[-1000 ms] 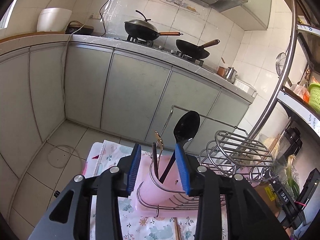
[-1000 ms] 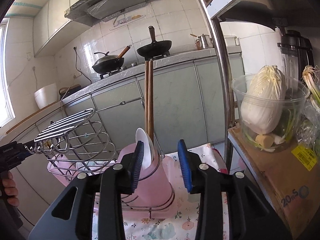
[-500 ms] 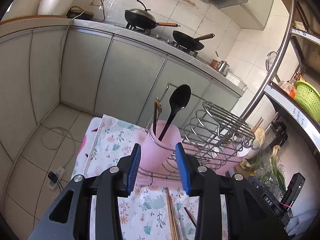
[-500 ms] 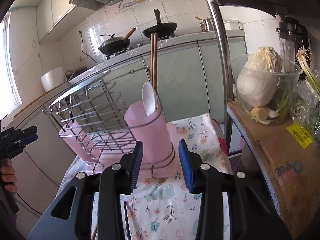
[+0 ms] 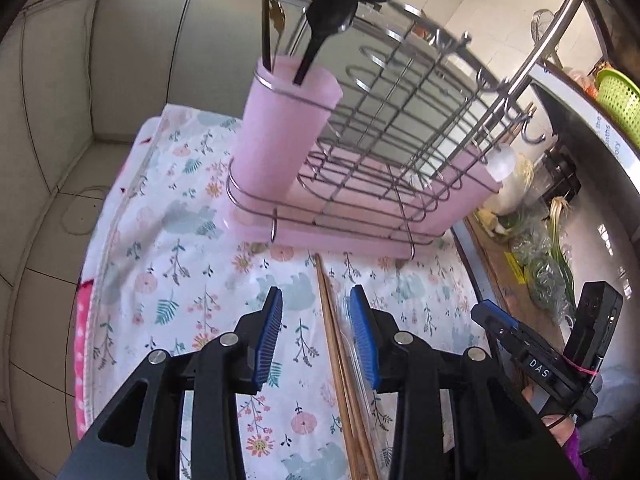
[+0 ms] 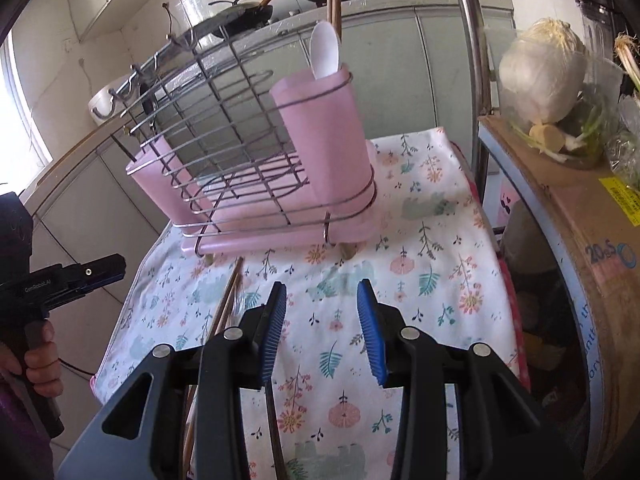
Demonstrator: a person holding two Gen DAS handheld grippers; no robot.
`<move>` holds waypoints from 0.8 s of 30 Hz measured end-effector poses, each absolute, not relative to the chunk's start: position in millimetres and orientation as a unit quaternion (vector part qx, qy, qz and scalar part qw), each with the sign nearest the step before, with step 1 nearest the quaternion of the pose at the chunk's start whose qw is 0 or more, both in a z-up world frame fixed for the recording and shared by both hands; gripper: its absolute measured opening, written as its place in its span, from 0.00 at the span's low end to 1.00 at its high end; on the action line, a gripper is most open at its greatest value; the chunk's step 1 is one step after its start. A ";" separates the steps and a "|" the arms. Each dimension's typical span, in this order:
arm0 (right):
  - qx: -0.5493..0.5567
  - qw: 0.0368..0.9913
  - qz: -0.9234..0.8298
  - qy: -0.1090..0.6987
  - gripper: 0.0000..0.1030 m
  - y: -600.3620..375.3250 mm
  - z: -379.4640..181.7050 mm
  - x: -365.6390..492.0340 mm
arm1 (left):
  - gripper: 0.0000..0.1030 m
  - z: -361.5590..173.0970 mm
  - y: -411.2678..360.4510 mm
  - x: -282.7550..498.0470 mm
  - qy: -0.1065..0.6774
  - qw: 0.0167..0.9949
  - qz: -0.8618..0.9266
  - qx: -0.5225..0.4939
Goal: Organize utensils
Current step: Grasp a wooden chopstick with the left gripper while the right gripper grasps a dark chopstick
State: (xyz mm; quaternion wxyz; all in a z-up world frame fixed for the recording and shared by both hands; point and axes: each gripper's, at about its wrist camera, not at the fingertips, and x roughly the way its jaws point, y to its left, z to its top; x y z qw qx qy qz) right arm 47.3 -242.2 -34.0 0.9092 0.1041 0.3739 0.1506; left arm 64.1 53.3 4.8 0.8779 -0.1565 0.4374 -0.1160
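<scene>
Wooden chopsticks (image 5: pixel 340 360) lying between my open left jaws, my right jaws open over floral cloth (image 6: pixel 420 280), pink utensil rack (image 5: pixel 304 160) beyond.

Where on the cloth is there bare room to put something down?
Free: cloth left of the chopsticks, in front of the rack; also the cloth strip right of the rack's pink cup, up to the steel post. Crowded: middle front, with the chopsticks and both grippers.

cloth (image 5: pixel 192 240): white, floral print | cups (image 5: pixel 280 128): pink | spoon (image 5: pixel 328 12): black | tongs pads (image 5: pixel 269 340): blue
</scene>
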 end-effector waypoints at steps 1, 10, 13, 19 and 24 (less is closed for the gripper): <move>0.103 0.906 0.154 0.381 0.37 -239.9 -37.9 46.2 | 0.32 -3.3 48.9 67.6 0.451 0.870 -0.121 -0.158; 0.103 0.883 0.183 0.421 0.36 -229.2 -55.4 42.7 | 0.17 -48.4 20.9 99.1 0.525 0.825 -0.140 -0.158; 0.108 0.875 0.190 0.432 0.36 -227.3 -60.0 46.7 | 0.12 -59.8 15.4 112.3 0.546 0.812 -0.133 -0.155; 0.114 0.865 0.196 0.447 0.36 -226.5 -66.7 51.0 | 0.12 -77.4 8.1 127.1 0.567 0.799 -0.126 -0.154; 0.120 0.853 0.207 0.463 0.36 -223.3 -71.2 57.0 | 0.06 -78.4 13.2 127.1 0.561 0.800 -0.132 -0.167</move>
